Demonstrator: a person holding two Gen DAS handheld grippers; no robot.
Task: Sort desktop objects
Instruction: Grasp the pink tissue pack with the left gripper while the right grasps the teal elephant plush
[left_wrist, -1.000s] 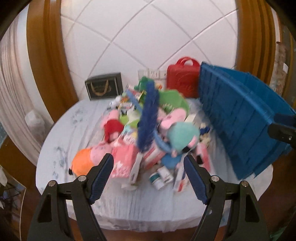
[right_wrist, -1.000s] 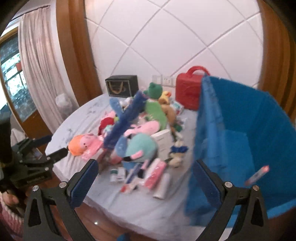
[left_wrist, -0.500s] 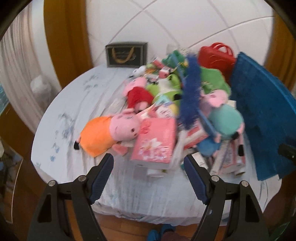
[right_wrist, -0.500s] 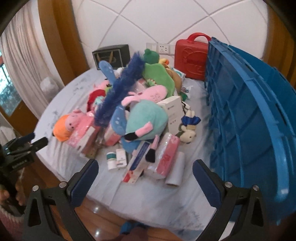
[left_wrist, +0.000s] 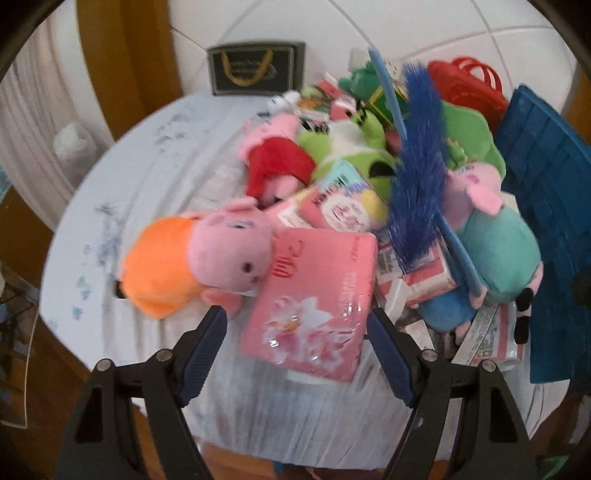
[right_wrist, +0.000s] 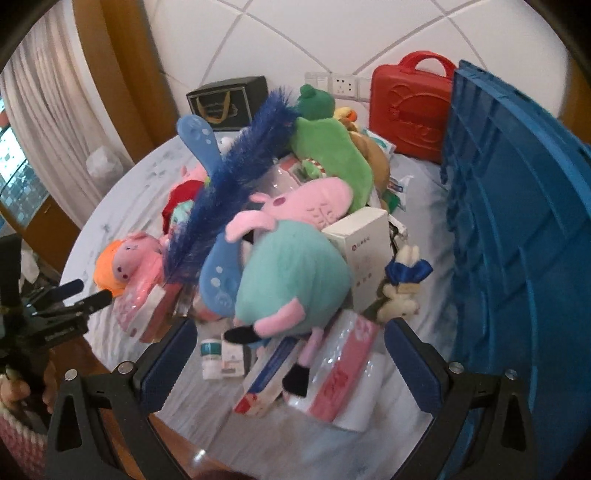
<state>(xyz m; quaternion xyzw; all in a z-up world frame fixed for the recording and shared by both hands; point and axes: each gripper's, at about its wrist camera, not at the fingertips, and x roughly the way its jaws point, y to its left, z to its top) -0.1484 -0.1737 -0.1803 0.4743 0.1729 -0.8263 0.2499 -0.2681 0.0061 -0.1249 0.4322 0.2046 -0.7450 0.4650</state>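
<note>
Left wrist view shows the left hand-held gripper (left_wrist: 295, 326) spread wide around the pink tissue pack (left_wrist: 314, 295), which lies beside the orange-dressed pig plush (left_wrist: 195, 266), so closing squarely on its sides, clear of the plush, should grip best.
</note>
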